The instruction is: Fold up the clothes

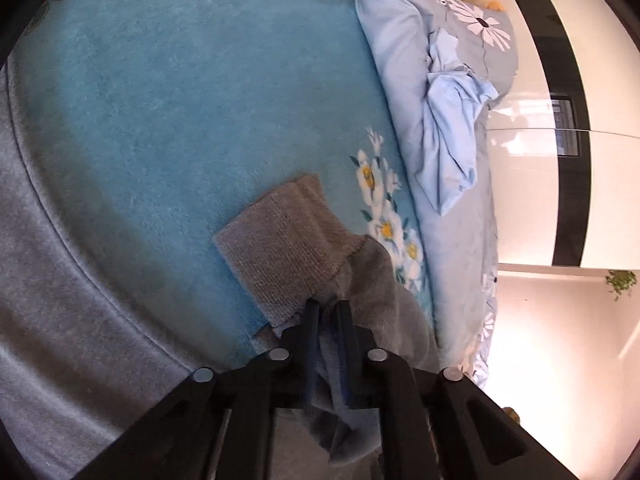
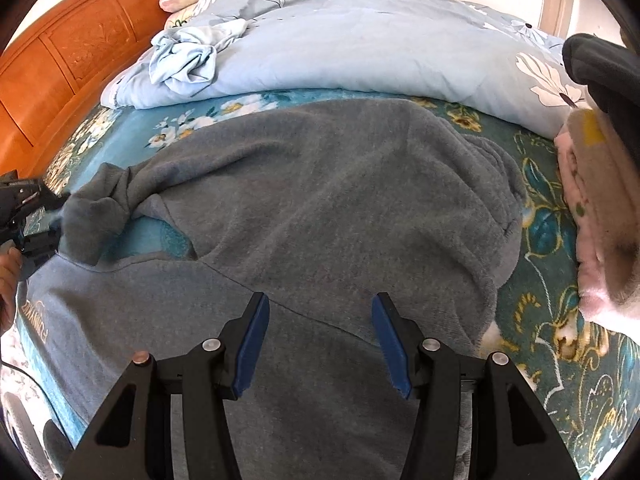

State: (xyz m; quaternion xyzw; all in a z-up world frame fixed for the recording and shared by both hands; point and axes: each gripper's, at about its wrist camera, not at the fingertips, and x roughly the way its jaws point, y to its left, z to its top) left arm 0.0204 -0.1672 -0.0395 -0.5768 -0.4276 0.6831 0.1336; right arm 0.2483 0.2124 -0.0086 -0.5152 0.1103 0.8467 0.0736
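A grey sweatshirt (image 2: 320, 208) lay spread across the teal floral blanket (image 2: 560, 360) on the bed. The left gripper (image 1: 328, 312) had its jaws pinched on the sleeve (image 1: 288, 240) by the ribbed cuff, toward the headboard (image 2: 80, 40) side. The right gripper (image 2: 320, 320) hovered over the body, jaws wide apart and empty. A pale blue duvet (image 2: 360, 48) was bunched along the far edge; folded clothes (image 2: 600, 220) were stacked at the right edge.

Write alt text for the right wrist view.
The open right gripper hovers over a grey sweatshirt spread on a floral blue bedspread. At far left the left gripper pinches its sleeve; a pale blue quilt lies behind.
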